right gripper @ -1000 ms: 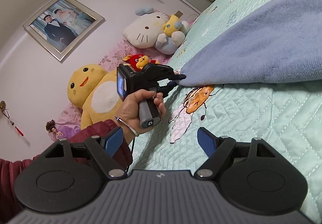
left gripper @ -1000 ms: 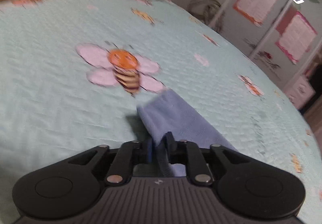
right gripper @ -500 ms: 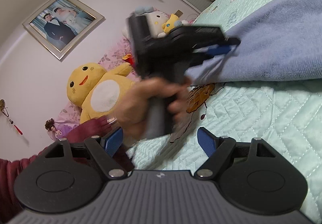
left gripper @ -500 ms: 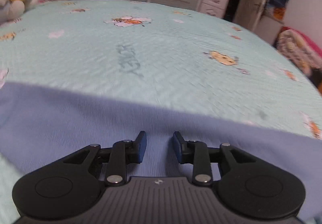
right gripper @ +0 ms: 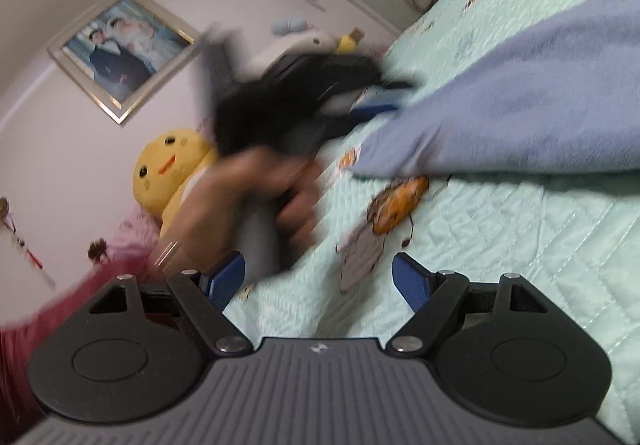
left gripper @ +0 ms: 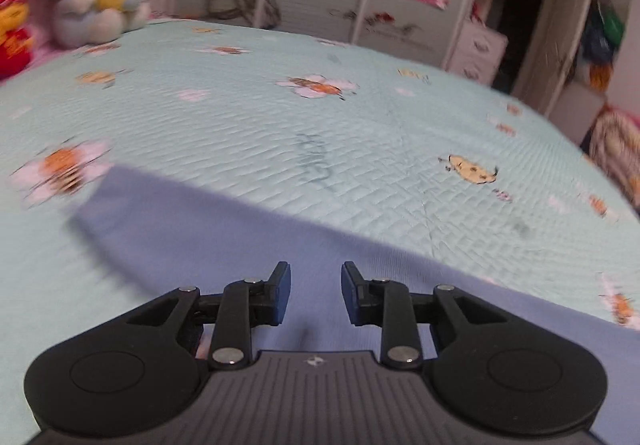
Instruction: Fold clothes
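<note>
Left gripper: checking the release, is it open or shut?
Open. The left gripper shows a clear gap between its fingers, with the blue garment lying beneath.

A periwinkle-blue garment (left gripper: 224, 245) of soft, slightly fuzzy cloth is lying spread flat on the bed, showing no print or pattern. In the left wrist view its long straight edge is running slantwise from a blunt corner at the left down toward the right. In the right wrist view the garment (right gripper: 532, 101) is tapering to a rounded corner that is resting just above a bee motif.
</note>
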`<action>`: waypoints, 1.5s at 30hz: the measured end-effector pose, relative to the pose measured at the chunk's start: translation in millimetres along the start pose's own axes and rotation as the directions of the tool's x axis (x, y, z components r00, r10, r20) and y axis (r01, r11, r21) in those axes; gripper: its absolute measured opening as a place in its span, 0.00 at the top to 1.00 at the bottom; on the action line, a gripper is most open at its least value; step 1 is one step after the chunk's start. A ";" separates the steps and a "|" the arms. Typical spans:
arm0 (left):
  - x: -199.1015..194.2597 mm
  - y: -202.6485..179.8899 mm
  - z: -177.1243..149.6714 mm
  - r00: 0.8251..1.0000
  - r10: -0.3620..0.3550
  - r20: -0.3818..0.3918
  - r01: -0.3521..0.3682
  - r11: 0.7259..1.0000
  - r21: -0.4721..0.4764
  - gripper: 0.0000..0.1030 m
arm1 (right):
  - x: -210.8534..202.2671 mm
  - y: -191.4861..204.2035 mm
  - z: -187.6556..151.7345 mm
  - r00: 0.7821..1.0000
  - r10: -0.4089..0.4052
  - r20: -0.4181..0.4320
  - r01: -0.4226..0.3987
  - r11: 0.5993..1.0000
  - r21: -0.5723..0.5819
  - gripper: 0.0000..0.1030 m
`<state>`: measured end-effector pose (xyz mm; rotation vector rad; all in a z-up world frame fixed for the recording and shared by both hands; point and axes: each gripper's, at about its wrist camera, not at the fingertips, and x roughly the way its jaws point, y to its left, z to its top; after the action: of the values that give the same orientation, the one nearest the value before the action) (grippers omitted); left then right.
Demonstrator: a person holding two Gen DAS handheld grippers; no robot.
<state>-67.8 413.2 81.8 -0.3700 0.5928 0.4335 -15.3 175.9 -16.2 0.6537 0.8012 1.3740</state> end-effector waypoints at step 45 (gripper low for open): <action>-128.7 -124.2 -201.2 0.963 -0.116 -0.245 0.168 0.965 0.204 0.33 | -403.1 -80.6 36.3 0.788 -0.597 0.148 0.586 0.802 0.115 0.91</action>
<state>-194.0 180.9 30.6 -0.2474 0.8278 0.1818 54.3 -230.8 -14.6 0.5010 0.8170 0.7033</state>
